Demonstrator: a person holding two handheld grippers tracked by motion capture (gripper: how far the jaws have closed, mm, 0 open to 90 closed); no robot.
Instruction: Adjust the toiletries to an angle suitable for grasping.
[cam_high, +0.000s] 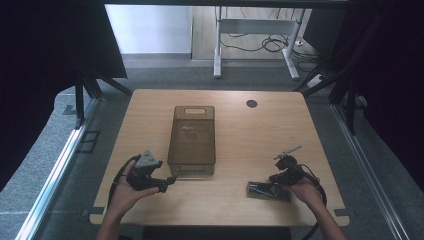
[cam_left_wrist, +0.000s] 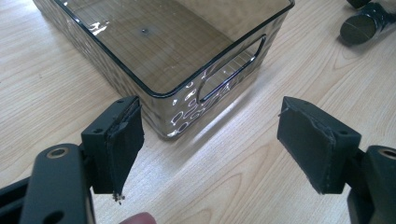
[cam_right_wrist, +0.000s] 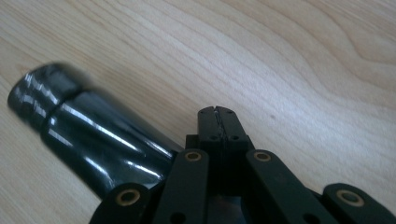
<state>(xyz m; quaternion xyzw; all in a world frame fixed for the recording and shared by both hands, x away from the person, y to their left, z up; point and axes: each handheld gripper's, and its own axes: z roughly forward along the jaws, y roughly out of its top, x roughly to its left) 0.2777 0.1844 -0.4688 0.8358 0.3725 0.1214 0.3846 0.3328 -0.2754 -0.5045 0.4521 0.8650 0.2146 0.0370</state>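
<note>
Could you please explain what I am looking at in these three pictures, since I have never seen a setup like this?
A person sits at a wooden table and holds a hand-operated two-jaw gripper in each hand. The high view looks down from above the table. The other two come from cameras riding on the grippers and looking along their black jaws. The left gripper has its jaws wide apart with nothing between them, facing a clear smoky plastic bin that stands in the middle of the table. The right gripper has its jaws shut together, gripping nothing, beside a shiny black wrapped package lying on the wood. It looks cylindrical; what it contains I cannot tell.
</note>
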